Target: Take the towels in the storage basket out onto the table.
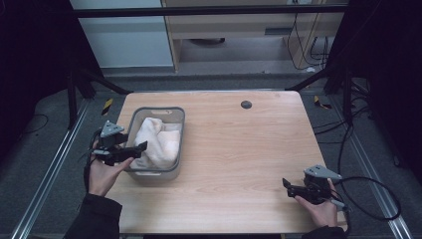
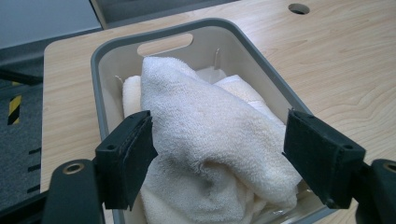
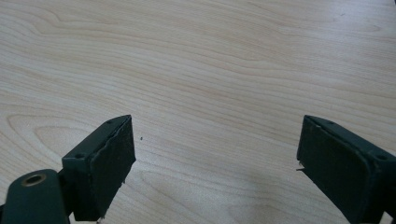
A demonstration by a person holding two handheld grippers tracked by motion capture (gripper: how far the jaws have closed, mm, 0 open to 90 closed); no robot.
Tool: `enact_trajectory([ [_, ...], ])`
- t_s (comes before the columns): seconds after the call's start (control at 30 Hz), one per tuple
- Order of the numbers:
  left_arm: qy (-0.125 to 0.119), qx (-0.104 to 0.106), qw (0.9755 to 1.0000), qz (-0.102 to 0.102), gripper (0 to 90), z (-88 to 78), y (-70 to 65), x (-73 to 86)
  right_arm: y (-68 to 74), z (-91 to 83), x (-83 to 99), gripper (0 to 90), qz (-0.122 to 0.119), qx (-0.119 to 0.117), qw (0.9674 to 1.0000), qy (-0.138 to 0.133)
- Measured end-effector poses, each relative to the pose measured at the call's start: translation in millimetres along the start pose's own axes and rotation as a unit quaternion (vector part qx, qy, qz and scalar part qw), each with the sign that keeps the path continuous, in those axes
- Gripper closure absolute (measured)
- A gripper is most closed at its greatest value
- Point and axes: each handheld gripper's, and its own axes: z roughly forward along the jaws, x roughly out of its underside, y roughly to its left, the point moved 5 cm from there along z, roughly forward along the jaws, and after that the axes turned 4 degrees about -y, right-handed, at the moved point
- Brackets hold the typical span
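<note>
Light wooden desk (image 1: 234, 164) seen from above, with a small round dark hole (image 1: 246, 104) near its far edge. On the left half, a grey plastic basket (image 1: 180, 115) with a handle slot in its end wall, holding a pile of cream-white towels (image 1: 158, 142) heaped above the rim. Left claw (image 1: 141, 147) held at the basket's near-left corner, pointing over the rim at the towels. In the left gripper view, jaws spread wide to either side of the top towel's fold, gripping nothing. Right claw (image 1: 285, 183) well apart, low over bare wood near the desk's right front corner, also released, jaws wide with only wood grain between them.
</note>
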Motion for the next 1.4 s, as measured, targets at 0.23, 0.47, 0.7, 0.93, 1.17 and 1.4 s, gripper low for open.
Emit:
enact_trajectory([
  [0.23,0.02,-0.003,0.9998,0.001,21.9,10.1,1.4,-1.6,-0.9,2.0,0.3,10.9,0.0,0.0,1.0,0.006],
  [0.47,0.045,-0.005,0.999,0.003,19.2,18.9,1.8,0.4,-0.1,2.7,0.3,10.4,-0.002,0.001,1.0,0.008],
  [0.7,0.057,-0.008,0.9983,0.004,17.9,27.1,0.6,-2.4,-1.4,3.0,1.5,10.3,0.0,0.001,0.9999,0.011],
  [0.93,0.073,-0.008,0.9973,0.001,18.0,34.8,0.9,-1.2,-0.4,4.0,2.0,9.8,-0.002,0.0,0.9999,0.015],
  [1.17,0.093,-0.01,0.9956,0.0,18.4,45.1,2.3,5.6,-0.7,4.1,2.0,9.6,0.001,-0.002,0.9999,0.016],
  [1.4,0.102,-0.007,0.9947,-0.017,19.8,51.3,5.9,13.4,0.3,5.6,2.7,9.2,-0.003,-0.005,0.9998,0.021],
])
